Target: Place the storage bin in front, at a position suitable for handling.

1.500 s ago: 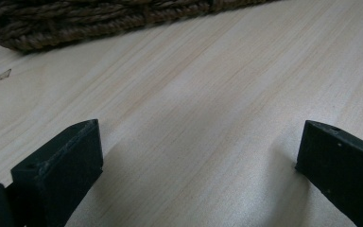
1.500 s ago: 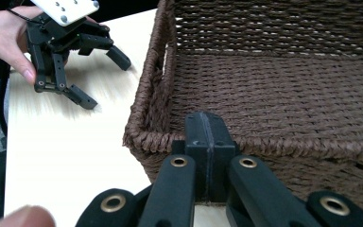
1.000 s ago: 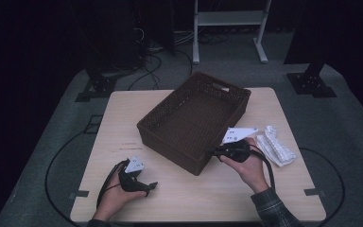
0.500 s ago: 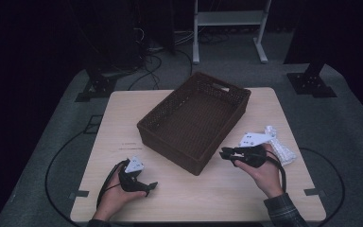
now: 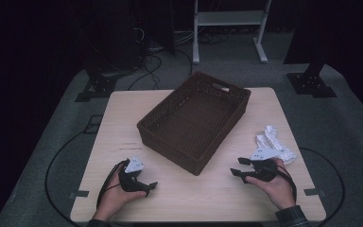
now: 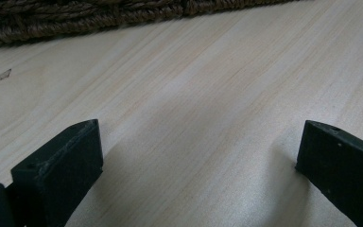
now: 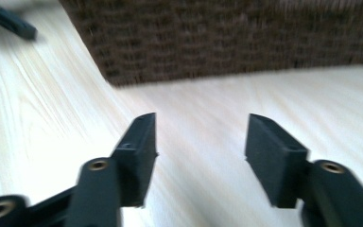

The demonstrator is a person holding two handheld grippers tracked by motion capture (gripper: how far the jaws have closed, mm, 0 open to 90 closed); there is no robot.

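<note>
A: Wood-grain counter, and at far left the left tool rests low, jaws spread, nothing between them.

B: Centre stage, the woven basket sits empty.

A: Moving right, the right tool has just been opening its jaws, with only bare counter between them.

B: The white packets lie just behind it, near the right edge.

A: Best play, I'd say: swing round, stay spread, then pinch one packet squarely across its middle before lifting.

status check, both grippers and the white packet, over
Left gripper open, nothing between its jaws. Right gripper jaws just opening, nothing between them. White packet on the table by the right hand. Basket between the grippers.
</note>
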